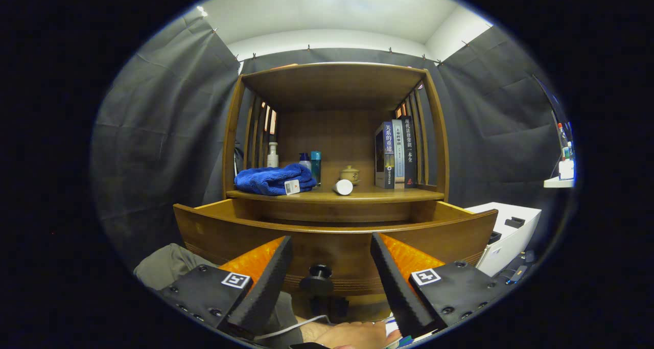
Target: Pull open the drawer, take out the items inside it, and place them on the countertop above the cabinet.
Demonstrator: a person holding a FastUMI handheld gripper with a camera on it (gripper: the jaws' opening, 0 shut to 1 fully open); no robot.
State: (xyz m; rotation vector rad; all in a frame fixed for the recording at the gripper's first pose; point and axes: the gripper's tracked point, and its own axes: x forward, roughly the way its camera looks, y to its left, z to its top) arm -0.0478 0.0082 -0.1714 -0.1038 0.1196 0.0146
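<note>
We note the gripper (331, 259) with its fingers spread wide and nothing between them; the drawer knob (319, 272) sits in the gap, just ahead of the tips, touched by neither finger.

The drawer (230, 231) stands pulled out from the cabinet, its curved front panel facing us, directly below the front edge of the countertop (388, 194).

Handling, as we judge it: the drawer is solid wood, stiff and probably fairly heavy, and should slide straight out. The knob is small, round and dark, likely smooth; it is the sensible place to take hold, with the fingers closing from both sides.

On the countertop: a blue towel (273, 179) towards the left edge, a white cylinder (343, 187) lying on its side near the front edge at the middle, a small lidded pot (350, 174) behind it, bottles (311, 164) towards the back, and books (394, 155) upright at the right edge.

Hidden: the drawer's interior lies behind its front panel, so we cannot tell what remains inside it, if anything. A hand (352, 334) below the fingers is cut off.
</note>
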